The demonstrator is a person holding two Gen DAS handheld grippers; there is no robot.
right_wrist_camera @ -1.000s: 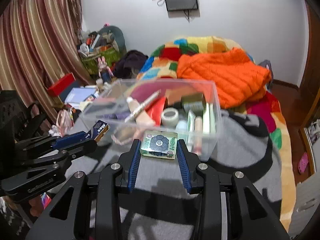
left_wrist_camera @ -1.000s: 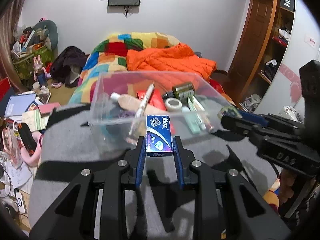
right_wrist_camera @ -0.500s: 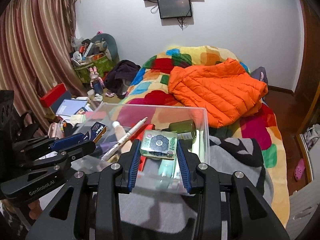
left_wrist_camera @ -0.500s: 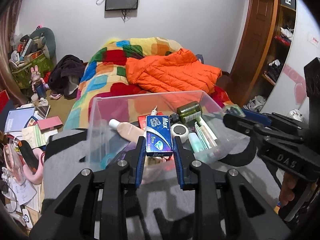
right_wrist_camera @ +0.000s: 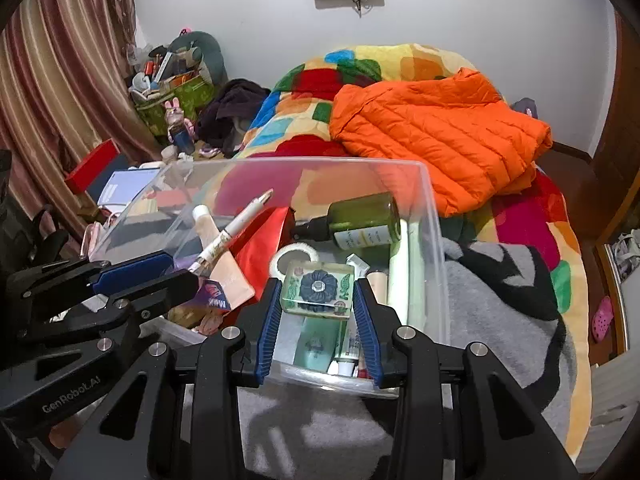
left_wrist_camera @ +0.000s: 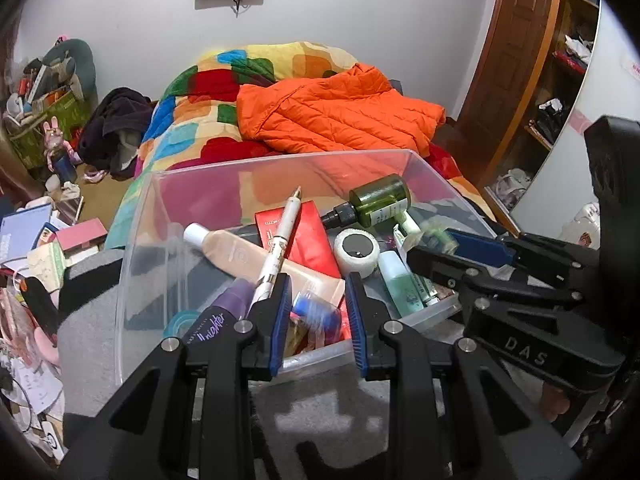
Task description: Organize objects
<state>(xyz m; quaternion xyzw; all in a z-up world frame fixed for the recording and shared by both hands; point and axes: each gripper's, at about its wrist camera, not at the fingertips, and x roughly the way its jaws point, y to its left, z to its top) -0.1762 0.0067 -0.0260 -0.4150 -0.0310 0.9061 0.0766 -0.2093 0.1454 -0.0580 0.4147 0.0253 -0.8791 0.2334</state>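
A clear plastic bin (left_wrist_camera: 280, 160) (right_wrist_camera: 304, 162) sits on a grey blanket. It holds a green bottle (left_wrist_camera: 380, 200), a white pen (left_wrist_camera: 280, 236), a red box (left_wrist_camera: 312, 236), a tape roll (left_wrist_camera: 356, 248) and tubes. My left gripper (left_wrist_camera: 318, 316) reaches over the bin's near wall. A blue Max box (left_wrist_camera: 316, 316) sits blurred and tipped low between its pads. In the right wrist view this box (right_wrist_camera: 216, 296) sticks out past the left gripper (right_wrist_camera: 180, 274). My right gripper (right_wrist_camera: 316, 300) is shut on a green floral tin (right_wrist_camera: 318, 286) above the bin's right half.
Behind the bin lies a bed with a patchwork quilt (left_wrist_camera: 224, 92) and an orange jacket (left_wrist_camera: 340, 112). Books and clutter (left_wrist_camera: 36, 240) cover the floor on the left. A wooden door and shelves (left_wrist_camera: 520, 60) stand on the right.
Both grippers have moved forward and down until they reach over the bin's near wall. The Max box, upright before, now sits lower and blurred between the left pads.
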